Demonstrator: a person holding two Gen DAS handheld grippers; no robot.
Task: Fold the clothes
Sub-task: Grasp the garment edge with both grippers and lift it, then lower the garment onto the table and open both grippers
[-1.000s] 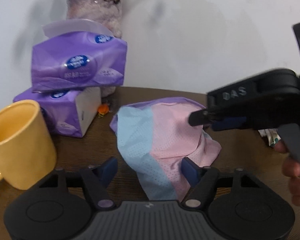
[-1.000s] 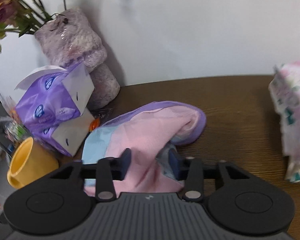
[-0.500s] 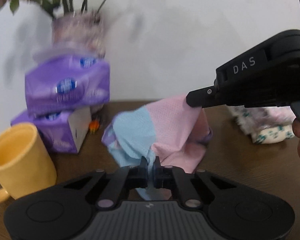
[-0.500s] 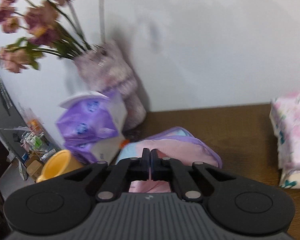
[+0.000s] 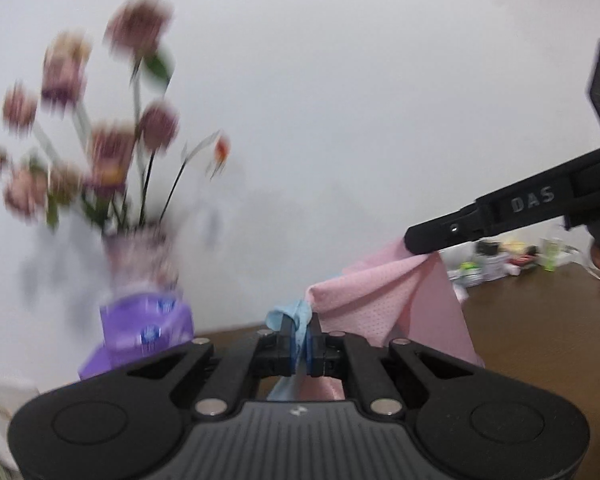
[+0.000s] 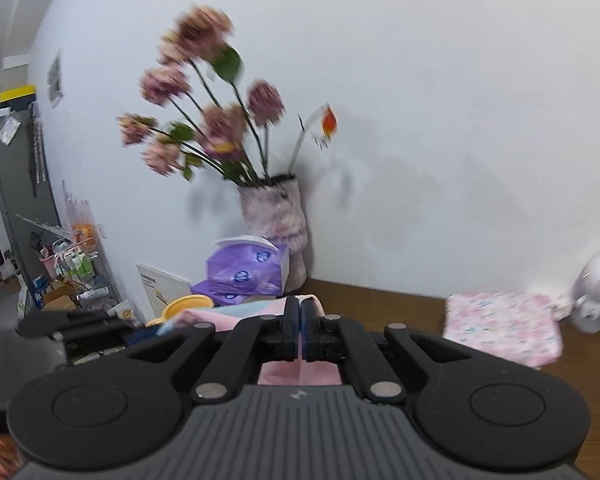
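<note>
Table (image 6: 400,304): brown wood, against white wall; flower vase (image 6: 274,216) far left.

Garment (image 5: 400,300): pink-blue mesh, held up off table, slung between grippers.

Left gripper (image 5: 301,344): clamped on blue edge.

Right gripper (image 6: 301,334): clamped on pink edge.

Step, likely: lift and spread before first fold. Next: pull corners apart, lay flat on near table, clear of folded floral cloth (image 6: 504,326) at right.

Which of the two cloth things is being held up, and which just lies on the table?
The pink-and-blue garment is held up, pinched by both grippers. The floral folded cloth lies flat on the table, untouched.
</note>
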